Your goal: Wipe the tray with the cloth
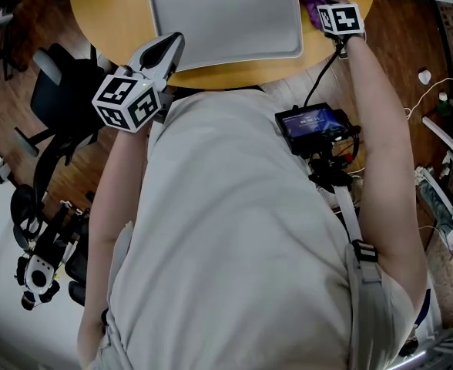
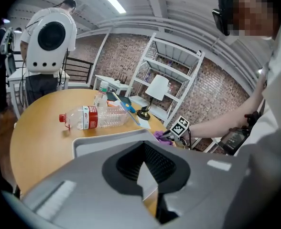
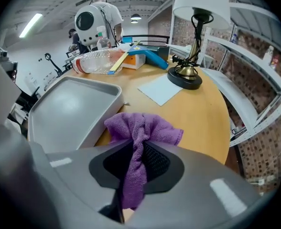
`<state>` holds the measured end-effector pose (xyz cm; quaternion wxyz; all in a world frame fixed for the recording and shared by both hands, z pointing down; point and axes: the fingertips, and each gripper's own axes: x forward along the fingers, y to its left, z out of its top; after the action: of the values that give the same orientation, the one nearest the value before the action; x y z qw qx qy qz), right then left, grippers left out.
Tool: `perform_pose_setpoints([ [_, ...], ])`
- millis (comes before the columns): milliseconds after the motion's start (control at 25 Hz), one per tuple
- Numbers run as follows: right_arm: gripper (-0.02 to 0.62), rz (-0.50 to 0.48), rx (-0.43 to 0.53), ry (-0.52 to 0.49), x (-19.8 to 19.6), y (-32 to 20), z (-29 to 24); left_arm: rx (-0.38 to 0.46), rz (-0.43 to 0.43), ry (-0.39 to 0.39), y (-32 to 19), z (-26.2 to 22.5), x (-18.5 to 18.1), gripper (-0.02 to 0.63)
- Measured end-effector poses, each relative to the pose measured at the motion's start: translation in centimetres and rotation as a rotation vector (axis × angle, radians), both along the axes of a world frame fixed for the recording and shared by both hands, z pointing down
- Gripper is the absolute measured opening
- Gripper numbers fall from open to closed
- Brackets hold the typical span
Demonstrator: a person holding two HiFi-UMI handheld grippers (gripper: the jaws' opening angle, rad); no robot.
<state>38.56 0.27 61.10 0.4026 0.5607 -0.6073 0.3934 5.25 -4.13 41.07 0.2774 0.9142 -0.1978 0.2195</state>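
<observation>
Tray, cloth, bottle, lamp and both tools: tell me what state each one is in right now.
tray: empty, flat on the table, not yet touched by the cloth
cloth: bunched, pinched in the right tool, beside the tray
right tool: shut on the cloth
left tool: shut, holding nothing
bottle: lying on its side, red cap on
lamp: standing upright

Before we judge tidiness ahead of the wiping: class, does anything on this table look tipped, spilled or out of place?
The plastic bottle lies on its side on the table beyond the tray, not upright. No spill shows.
</observation>
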Motion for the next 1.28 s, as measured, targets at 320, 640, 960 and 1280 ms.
perform_pose_setpoints([
  [320,0.063,-0.037,0.019,-0.009,0.6,1.5,-2.5,0.022,0.026,-0.005,1.9,-2.1,2.0,0.0],
  [640,0.138,-0.119,0.22,-0.081,-2.3,-0.5,-8.7,0.051,0.053,0.029,0.4,-2.1,3.1,0.0],
  [960,0.003,-0.353,0.607,-0.309,-13.1,-5.1,-21.4,0.142,0.042,0.093,-3.0,-4.9,4.4,0.0],
  [1280,0.0,-0.501,0.623,-0.398,-17.9,-3.9,-22.2,0.141,0.012,0.103,-2.7,-4.6,4.6,0.0],
])
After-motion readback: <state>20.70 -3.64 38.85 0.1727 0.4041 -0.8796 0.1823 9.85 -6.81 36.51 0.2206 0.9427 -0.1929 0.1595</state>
